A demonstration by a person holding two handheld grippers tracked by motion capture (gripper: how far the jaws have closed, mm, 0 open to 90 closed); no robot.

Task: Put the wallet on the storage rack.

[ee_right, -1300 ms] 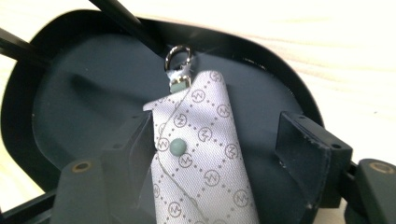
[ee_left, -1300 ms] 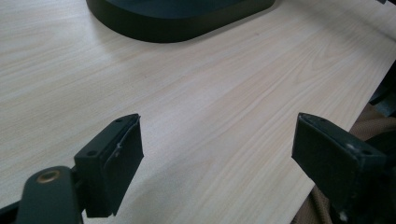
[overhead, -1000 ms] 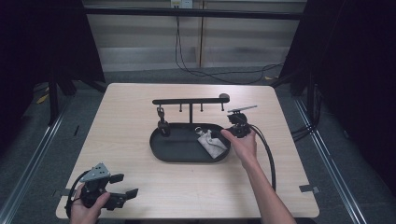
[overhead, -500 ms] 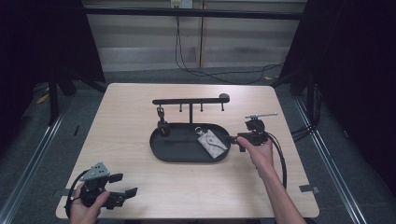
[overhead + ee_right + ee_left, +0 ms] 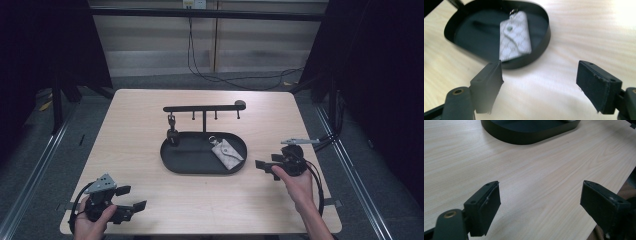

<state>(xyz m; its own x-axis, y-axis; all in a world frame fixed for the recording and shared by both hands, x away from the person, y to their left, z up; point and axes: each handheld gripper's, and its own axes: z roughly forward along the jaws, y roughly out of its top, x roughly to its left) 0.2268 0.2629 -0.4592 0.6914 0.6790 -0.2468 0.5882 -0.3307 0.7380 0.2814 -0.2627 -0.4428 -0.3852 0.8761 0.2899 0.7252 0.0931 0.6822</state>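
Right gripper view showed the right gripper (image 5: 539, 85) with jaws spread wide and empty over bare pale wooden table (image 5: 579, 32), just beside the black oval tray (image 5: 544, 37). A grey checked fabric key pouch (image 5: 515, 35) lay inside its near end. The left gripper (image 5: 127, 197), also agape, hovered near the table's front-left edge, well apart. No legible writing.

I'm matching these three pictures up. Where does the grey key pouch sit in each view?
High view: grey key pouch lies in the right half of the black tray.
Left gripper view: not in it.
Right gripper view: upper centre, pouch inside the tray.
Shared landmark: the tray's black rim.
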